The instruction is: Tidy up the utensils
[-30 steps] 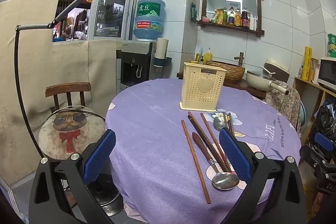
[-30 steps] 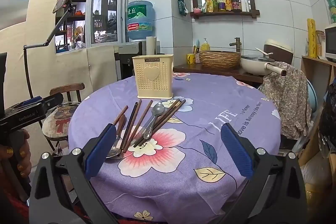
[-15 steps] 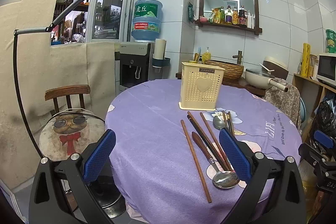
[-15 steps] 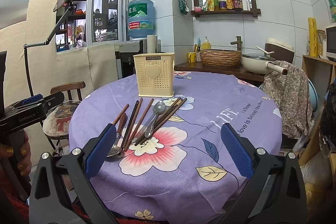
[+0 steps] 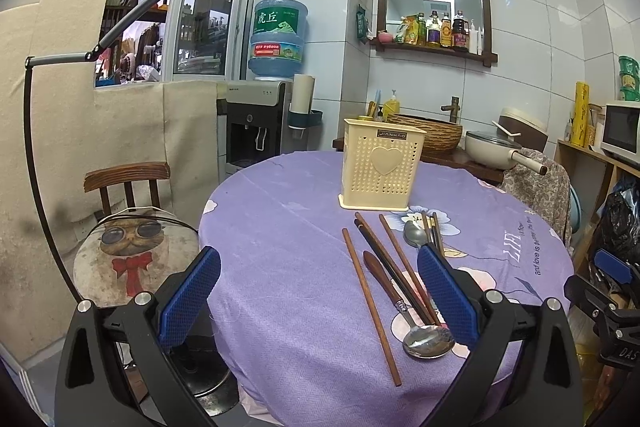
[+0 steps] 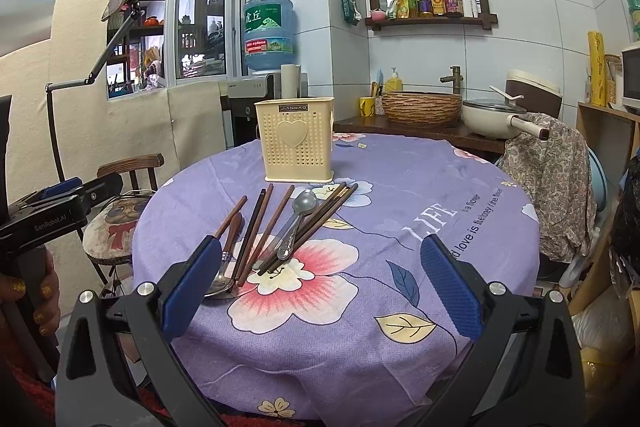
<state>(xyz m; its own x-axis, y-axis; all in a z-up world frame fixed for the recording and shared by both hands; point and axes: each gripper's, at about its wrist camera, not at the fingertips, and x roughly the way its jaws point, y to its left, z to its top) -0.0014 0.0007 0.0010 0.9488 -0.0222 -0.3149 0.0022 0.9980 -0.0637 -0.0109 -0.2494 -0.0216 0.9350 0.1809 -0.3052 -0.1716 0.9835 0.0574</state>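
Purple flowered cloth point(image 6: 400, 187) is covering the round desk, with a wooden chair point(image 5: 128, 179) standing beside it. Nothing is lying between the cream perforated holder point(image 6: 296, 143) and the utensils just in front of it: brown chopsticks point(image 6: 256, 223), a steel spoon point(image 6: 298, 215) and a wooden-handled spoon point(image 5: 424, 339). Left gripper point(image 5: 320, 301) and right gripper point(image 6: 320, 287) fingers are gaping wide, holding nothing.

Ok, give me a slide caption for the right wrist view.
Open right gripper faces chopsticks and spoons lying loose before the cream utensil holder on the purple tablecloth.
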